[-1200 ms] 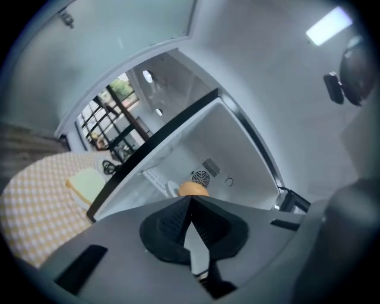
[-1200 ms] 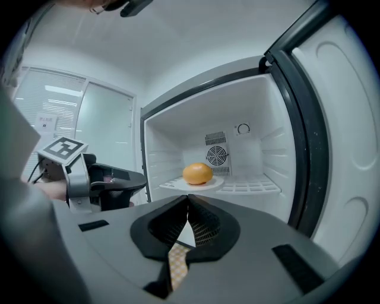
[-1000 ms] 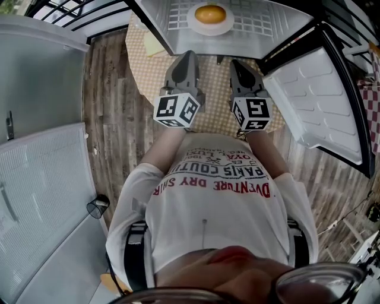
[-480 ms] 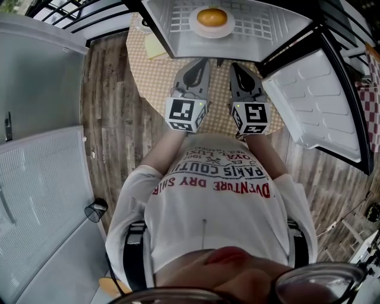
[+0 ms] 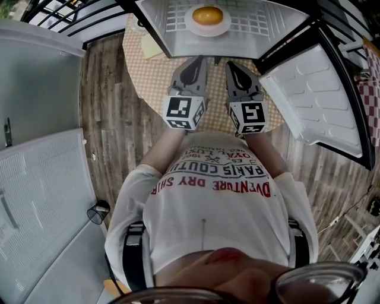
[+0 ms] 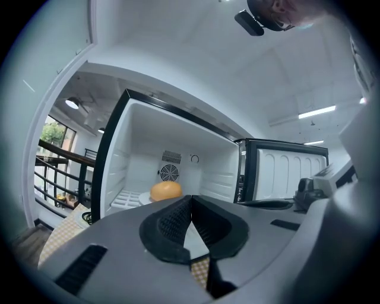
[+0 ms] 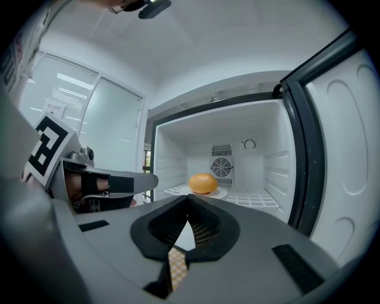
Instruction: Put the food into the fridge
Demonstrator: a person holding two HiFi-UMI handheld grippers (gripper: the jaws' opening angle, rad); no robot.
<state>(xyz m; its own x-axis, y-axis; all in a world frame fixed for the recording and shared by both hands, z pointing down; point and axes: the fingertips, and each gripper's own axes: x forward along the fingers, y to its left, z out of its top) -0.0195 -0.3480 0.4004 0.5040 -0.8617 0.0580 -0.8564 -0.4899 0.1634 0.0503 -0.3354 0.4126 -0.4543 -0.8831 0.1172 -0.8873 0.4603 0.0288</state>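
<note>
Left gripper (image 5: 196,62) and right gripper (image 5: 231,65): both pressed together, pinching nothing. Dead ahead of the tips, on a plate (image 5: 192,24) inside the fridge (image 5: 279,21): round orange food (image 5: 208,15), marginally nearer the left.

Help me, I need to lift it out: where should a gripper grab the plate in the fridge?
Probably the plate by its near rim, coming in level from the open front of the fridge. The thin rim juts out beyond the round food sitting on it.
</note>
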